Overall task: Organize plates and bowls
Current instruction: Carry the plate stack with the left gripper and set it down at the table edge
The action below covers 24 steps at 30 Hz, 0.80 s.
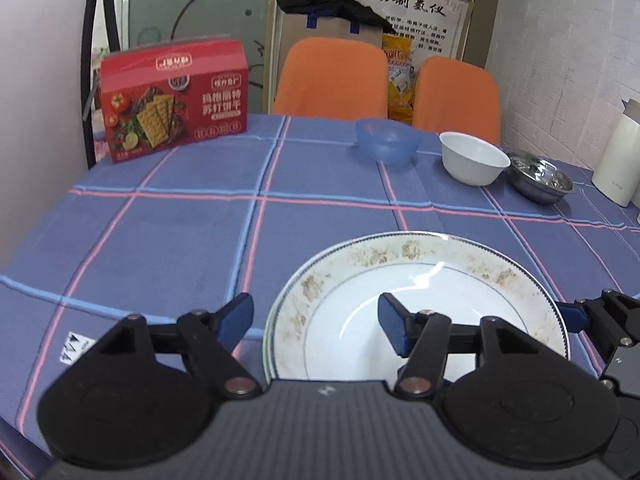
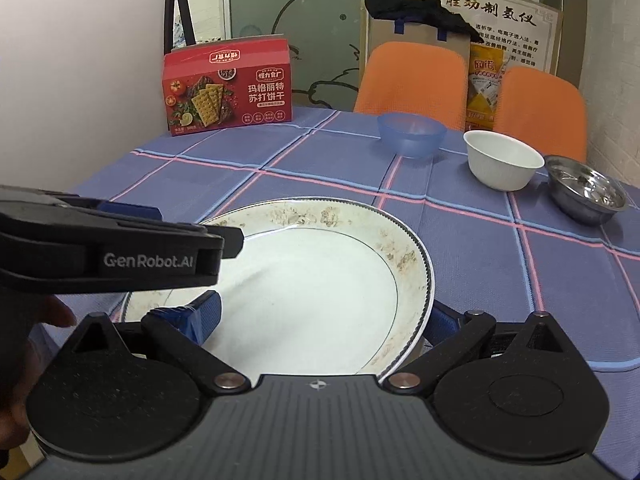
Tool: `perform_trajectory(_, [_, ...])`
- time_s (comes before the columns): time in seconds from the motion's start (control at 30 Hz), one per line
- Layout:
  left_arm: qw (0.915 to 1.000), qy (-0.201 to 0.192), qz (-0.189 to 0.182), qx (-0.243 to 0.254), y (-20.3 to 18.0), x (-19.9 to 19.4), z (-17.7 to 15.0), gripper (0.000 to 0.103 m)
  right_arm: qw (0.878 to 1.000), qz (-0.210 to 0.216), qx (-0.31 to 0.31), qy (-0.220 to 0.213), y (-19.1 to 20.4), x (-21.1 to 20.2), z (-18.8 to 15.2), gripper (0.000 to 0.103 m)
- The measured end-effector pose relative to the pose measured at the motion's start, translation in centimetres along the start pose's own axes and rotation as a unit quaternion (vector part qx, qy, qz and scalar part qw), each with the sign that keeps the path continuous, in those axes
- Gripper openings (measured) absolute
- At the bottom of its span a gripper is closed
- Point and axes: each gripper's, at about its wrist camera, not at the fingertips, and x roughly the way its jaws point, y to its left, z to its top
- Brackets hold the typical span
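Observation:
A white plate (image 1: 420, 276) with a worn brown floral rim lies on the checked blue tablecloth near me. My left gripper (image 1: 316, 324) is open and straddles the plate's left rim, one finger over the cloth and one over the plate's well. My right gripper (image 2: 320, 320) is open too, astride the plate (image 2: 320, 276) at its right rim, and its tip shows at the right edge of the left wrist view. Along the far side stand a blue plastic bowl (image 1: 388, 140), a white bowl (image 1: 474, 158) and a steel bowl (image 1: 540, 176), all upright.
A red cracker box (image 1: 174, 98) stands at the far left of the table (image 1: 160, 240). Two orange chairs (image 1: 332, 76) sit behind the far edge. A white jug (image 1: 618, 156) is at the far right. A hand (image 2: 52, 314) holds the left gripper.

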Motion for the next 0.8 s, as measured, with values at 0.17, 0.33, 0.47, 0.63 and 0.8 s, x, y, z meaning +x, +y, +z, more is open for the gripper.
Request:
perform_trajectory(0.17, [0.9995, -0.025, 0.010, 0.017, -0.4, -0.9, 1.0, 0.068, 1.000, -0.011, 0.013, 0.008, -1.4, 0.2, -0.1, 0.089])
perform_trajectory(0.33, [0.9997, -0.022, 0.005, 0.009, -0.9, -0.6, 1.7, 0.072, 1.000, 0.003, 0.007, 0.001, -1.6, -0.7, -0.6, 0.089])
perform_trajectory(0.47, [0.9995, -0.025, 0.000, 0.018, -2.1, -0.6, 2.0, 0.073, 0.999, -0.006, 0.029, -0.010, -3.3, -1.5, -0.6, 0.089])
perform_trajectory(0.63, [0.9994, -0.019, -0.010, 0.027, -4.0, 0.0, 2.6, 0.073, 0.997, -0.030, 0.071, -0.014, -6.3, -2.2, -0.9, 0.089])
perform_trajectory(0.8, [0.9990, -0.017, -0.026, 0.032, -6.1, 0.6, 3.3, 0.073, 0.993, -0.050, 0.103, -0.014, -8.9, -2.9, -1.7, 0.089])
